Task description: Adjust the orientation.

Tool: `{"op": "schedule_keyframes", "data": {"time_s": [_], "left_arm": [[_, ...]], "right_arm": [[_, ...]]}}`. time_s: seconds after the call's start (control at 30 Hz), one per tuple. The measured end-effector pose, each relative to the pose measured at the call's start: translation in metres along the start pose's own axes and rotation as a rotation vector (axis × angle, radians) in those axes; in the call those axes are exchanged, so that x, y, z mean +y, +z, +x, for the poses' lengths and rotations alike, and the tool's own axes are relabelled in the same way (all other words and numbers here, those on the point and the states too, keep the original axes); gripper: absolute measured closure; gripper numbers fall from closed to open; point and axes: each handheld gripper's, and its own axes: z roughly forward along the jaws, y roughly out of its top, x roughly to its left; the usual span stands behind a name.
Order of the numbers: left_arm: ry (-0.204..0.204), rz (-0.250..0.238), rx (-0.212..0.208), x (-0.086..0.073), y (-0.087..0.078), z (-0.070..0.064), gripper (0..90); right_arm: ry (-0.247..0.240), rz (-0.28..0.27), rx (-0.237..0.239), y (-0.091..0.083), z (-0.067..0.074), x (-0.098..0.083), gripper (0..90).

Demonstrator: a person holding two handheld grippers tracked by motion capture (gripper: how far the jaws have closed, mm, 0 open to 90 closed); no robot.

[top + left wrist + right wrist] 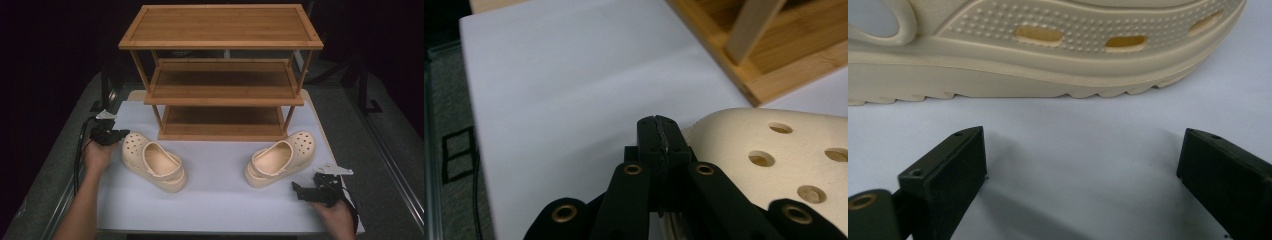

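Clearly the work centres on two cream clogs lying on the white tabletop in front of a three-tier wooden shoe rack. Seen from the high view, the left clog sits at about eight o'clock from the rack's base, its perforated toe pointing up-left; the right clog sits at about four o'clock, toe pointing up-right. Both are well apart from each other and just short of the rack's bottom shelf.

At nine o'clock of the left clog, the left gripper is clenched with nothing between its jaws, its tip just beside the toe; in the left gripper view the closed jaws meet in a thin seam next to the clog's holed upper. At five o'clock of the right clog, the right gripper stands released, jaws wide, facing the clog's ridged sole edge but apart from it.

As I judge it, this is the approach step, neither clog grasped yet. Next, the right gripper needs to advance and close on the clog's side wall or heel strap, while the left must open before it can take hold.
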Motion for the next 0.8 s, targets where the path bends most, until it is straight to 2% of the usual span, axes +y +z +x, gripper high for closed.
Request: {"op": "schedule_keyframes", "data": {"time_s": [0.3,0.4,0.5,0.63,0.8], "left_arm": [[0.083,-0.006,-0.071,0.007,0.007,-0.046,90.0],[0.088,-0.020,-0.103,0.006,0.008,-0.061,90.0],[0.084,-0.031,-0.116,0.003,0.008,-0.072,90.0],[0.081,-0.042,-0.137,0.000,0.007,-0.082,90.0],[0.075,-0.038,-0.132,0.000,0.006,-0.083,90.0]], "right_arm": [[0.000,0.000,0.000,0.000,0.000,0.000,5.0],[0.000,0.000,-0.001,0.000,0.000,0.000,5.0],[0.000,0.000,-0.001,0.000,0.000,0.000,5.0],[-0.001,0.000,-0.001,0.000,0.000,0.000,5.0],[-0.001,0.000,-0.001,0.000,0.000,0.000,5.0]]}}
